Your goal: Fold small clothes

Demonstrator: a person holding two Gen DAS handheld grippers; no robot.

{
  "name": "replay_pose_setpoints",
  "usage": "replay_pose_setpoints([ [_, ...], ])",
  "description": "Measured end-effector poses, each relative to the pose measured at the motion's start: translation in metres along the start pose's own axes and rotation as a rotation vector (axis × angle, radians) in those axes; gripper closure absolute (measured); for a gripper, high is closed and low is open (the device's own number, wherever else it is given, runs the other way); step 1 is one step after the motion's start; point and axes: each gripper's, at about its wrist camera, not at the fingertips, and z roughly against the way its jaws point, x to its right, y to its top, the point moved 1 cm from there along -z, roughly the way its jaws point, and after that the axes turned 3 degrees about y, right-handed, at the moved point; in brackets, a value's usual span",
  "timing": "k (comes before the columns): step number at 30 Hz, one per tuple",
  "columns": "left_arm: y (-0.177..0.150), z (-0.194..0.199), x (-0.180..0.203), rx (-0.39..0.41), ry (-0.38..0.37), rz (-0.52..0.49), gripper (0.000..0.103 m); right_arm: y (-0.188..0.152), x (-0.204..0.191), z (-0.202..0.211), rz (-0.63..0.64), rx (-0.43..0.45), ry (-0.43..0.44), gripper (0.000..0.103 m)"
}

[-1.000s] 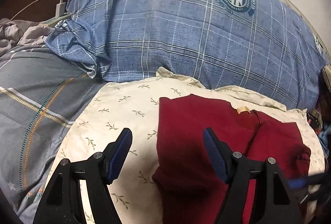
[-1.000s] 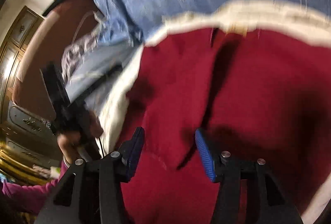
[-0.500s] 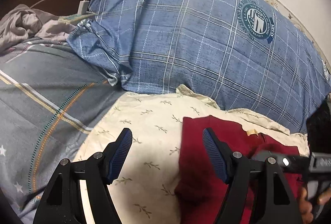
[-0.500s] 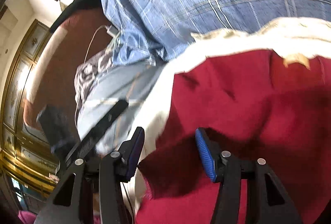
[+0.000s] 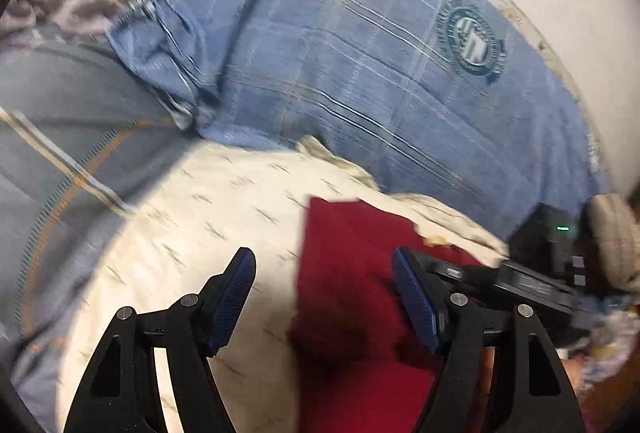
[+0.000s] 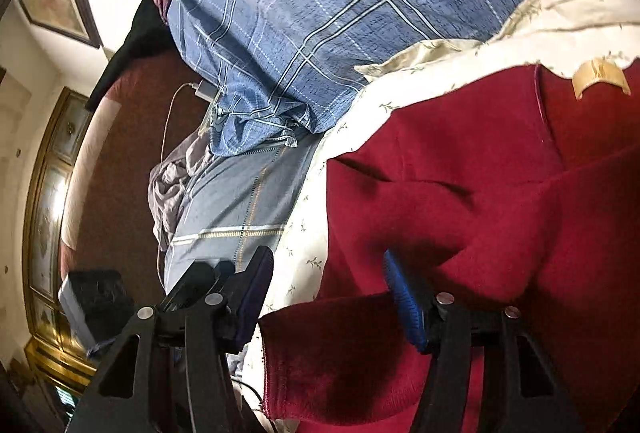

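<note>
Widening right tongs (image 6: 326,297), red garment (image 6: 460,169) now folded over.

My left gripper (image 5: 324,297) hovers over the garment's (image 5: 352,273) left edge; the garment lies on the sheet (image 5: 192,233), the pillow (image 5: 320,53) behind it; my right gripper (image 6: 328,297) straddles its folded sleeve (image 6: 344,365).

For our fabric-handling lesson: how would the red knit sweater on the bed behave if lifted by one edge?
The red knit sweater already creases and folds over itself, so it would probably droop limply. Its fuzzy, thick-looking knit suggests decent grip and little sliding.
</note>
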Motion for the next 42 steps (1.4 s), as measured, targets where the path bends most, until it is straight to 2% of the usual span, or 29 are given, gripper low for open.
replay_pose_setpoints([
  [1, -0.002, -0.003, 0.002, -0.042, -0.056, 0.012, 0.033, 0.000, 0.002, 0.000, -0.012, 0.001, -0.001, 0.043],
  [3, -0.004, -0.007, 0.007, -0.099, -0.113, 0.001, 0.033, 0.000, 0.005, 0.000, -0.022, 0.001, 0.003, 0.043],
  [10, -0.017, 0.000, 0.033, -0.151, -0.141, -0.226, 0.032, 0.001, 0.008, -0.005, -0.036, -0.015, -0.001, 0.041],
  [14, -0.028, -0.013, 0.044, -0.179, -0.096, -0.309, 0.032, 0.001, 0.008, -0.007, -0.037, -0.018, -0.008, 0.040],
  [16, -0.030, -0.019, 0.049, -0.210, -0.122, -0.315, 0.032, 0.001, 0.007, -0.007, -0.038, -0.018, -0.009, 0.040],
  [19, -0.027, -0.011, 0.053, -0.179, -0.178, -0.312, 0.032, 0.001, 0.007, -0.008, -0.034, -0.029, -0.006, 0.040],
  [22, -0.023, -0.020, 0.054, -0.147, -0.139, -0.307, 0.032, 0.000, 0.007, -0.009, -0.038, -0.046, -0.001, 0.039],
  [24, -0.024, -0.032, 0.054, -0.166, -0.108, -0.307, 0.035, -0.002, 0.006, -0.002, -0.031, -0.056, -0.004, 0.039],
  [26, -0.026, -0.046, 0.054, -0.181, -0.102, -0.318, 0.048, -0.004, 0.002, 0.026, 0.000, -0.015, -0.034, 0.039],
  [27, -0.026, -0.051, 0.054, -0.194, -0.093, -0.322, 0.063, -0.007, -0.001, 0.044, 0.028, 0.013, -0.049, 0.039],
  [28, -0.027, -0.055, 0.052, -0.206, -0.074, -0.321, 0.072, -0.011, -0.004, 0.068, 0.069, 0.043, -0.080, 0.039],
  [29, -0.027, -0.058, 0.050, -0.205, -0.060, -0.313, 0.074, -0.015, -0.006, 0.084, 0.099, 0.063, -0.114, 0.039],
  [32, -0.021, -0.056, 0.041, -0.194, -0.085, -0.250, 0.075, -0.038, -0.009, 0.160, 0.260, 0.175, -0.399, 0.035],
  [34, -0.017, -0.053, 0.038, -0.182, -0.110, -0.211, 0.075, -0.060, -0.003, 0.207, 0.343, 0.258, -0.630, 0.032],
  [36, -0.015, -0.055, 0.038, -0.171, -0.108, -0.204, 0.075, -0.072, 0.009, 0.226, 0.348, 0.250, -0.699, 0.032],
  [38, -0.017, -0.058, 0.037, -0.169, -0.099, -0.204, 0.076, -0.084, 0.028, 0.228, 0.349, 0.173, -0.737, 0.032],
  [39, -0.018, -0.061, 0.038, -0.172, -0.095, -0.200, 0.076, -0.090, 0.036, 0.222, 0.373, 0.143, -0.803, 0.033],
  [41, -0.019, -0.060, 0.037, -0.170, -0.095, -0.195, 0.079, -0.094, 0.044, 0.209, 0.438, 0.141, -0.910, 0.036],
  [42, -0.018, -0.060, 0.037, -0.162, -0.094, -0.190, 0.080, -0.092, 0.047, 0.203, 0.459, 0.157, -0.943, 0.047],
])
